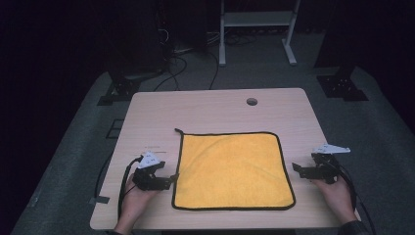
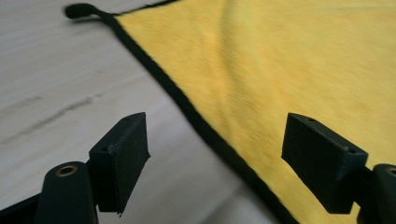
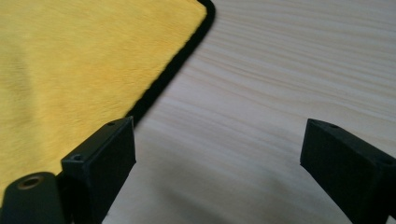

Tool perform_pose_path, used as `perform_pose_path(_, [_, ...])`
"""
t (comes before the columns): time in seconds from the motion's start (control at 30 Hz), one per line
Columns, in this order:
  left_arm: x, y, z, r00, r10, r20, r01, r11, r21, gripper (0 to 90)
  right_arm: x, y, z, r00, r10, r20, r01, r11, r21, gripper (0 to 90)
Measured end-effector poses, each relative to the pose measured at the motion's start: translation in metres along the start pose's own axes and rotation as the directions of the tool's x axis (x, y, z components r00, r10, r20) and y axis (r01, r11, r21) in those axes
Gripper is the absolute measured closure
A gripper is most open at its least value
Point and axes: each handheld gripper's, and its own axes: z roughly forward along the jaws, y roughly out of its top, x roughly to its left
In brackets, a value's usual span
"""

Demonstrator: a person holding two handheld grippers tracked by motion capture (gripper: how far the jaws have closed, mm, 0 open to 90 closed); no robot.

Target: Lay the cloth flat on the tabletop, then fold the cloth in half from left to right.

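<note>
High view: yellow cloth (image 1: 234,169) flat and fully spread at table (image 1: 215,105) centre; left gripper (image 1: 169,180) at its left edge, right gripper (image 1: 296,169) just off its right edge, both jaws wide, holding nothing; spreading seemingly done, possibly folding left.

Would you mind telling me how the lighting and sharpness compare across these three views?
High view: the table and yellow cloth are lit, the room around them nearly black. Left gripper view: the cloth looks soft and streaked, its hanging loop blurred. Right gripper view: the wood grain is fairly crisp, the near fingers softer.
</note>
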Motion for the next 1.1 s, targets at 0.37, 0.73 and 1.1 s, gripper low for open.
perform_pose_path(0.37, [0.017, 0.014, 0.038, 0.9946, -0.018, -0.103, 0.025, 0.9973, 0.068, 21.5, -0.003, 0.001, 0.016, 0.9977, -0.009, 0.067, 0.006, 0.999, 0.043, 2.3])
perform_pose_path(0.73, [0.021, 0.012, 0.048, 0.9896, -0.029, -0.141, 0.041, 0.9951, 0.089, 21.4, -0.011, -0.003, 0.017, 0.9970, 0.034, 0.069, -0.037, 0.999, 0.033, 1.8])
perform_pose_path(1.1, [0.014, 0.011, 0.046, 0.9978, 0.005, -0.066, -0.001, 0.9982, 0.060, 56.1, -0.010, -0.004, 0.017, 0.9968, 0.039, 0.070, -0.041, 0.999, 0.034, 1.8])
